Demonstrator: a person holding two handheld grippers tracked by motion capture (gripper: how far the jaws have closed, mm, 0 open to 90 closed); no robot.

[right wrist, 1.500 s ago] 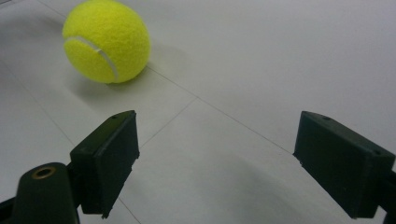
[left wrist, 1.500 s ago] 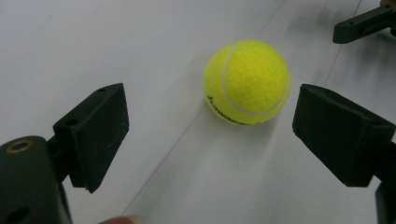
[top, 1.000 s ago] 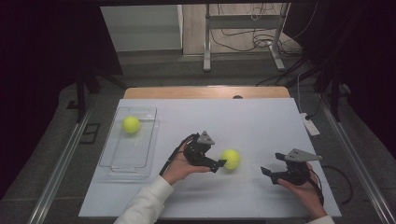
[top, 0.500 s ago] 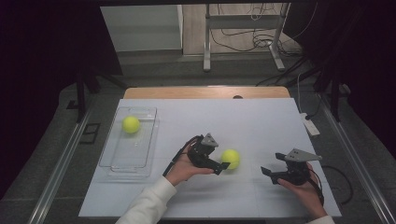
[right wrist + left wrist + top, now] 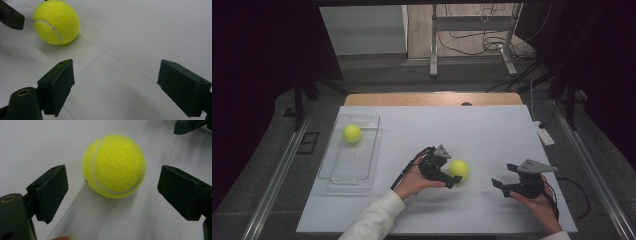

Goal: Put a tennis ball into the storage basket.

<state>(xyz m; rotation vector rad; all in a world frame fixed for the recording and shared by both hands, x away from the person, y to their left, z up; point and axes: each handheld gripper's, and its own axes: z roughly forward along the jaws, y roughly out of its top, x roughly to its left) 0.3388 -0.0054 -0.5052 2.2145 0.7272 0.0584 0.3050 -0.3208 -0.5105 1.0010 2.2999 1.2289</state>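
Smooth white table (image 5: 492, 130): fuzzy round tennis ball (image 5: 114, 166) between the spread left gripper (image 5: 112, 192) jaws (untouched); right gripper (image 5: 123, 87) spread wide.

A white surface (image 5: 492, 130) with a wooden far edge sits under bright light in a dark room. Grey floor (image 5: 472, 75) lies beyond, where a metal stand (image 5: 472, 35) rises among tangled cables (image 5: 472, 42). Metal rails (image 5: 274, 182) flank both sides.
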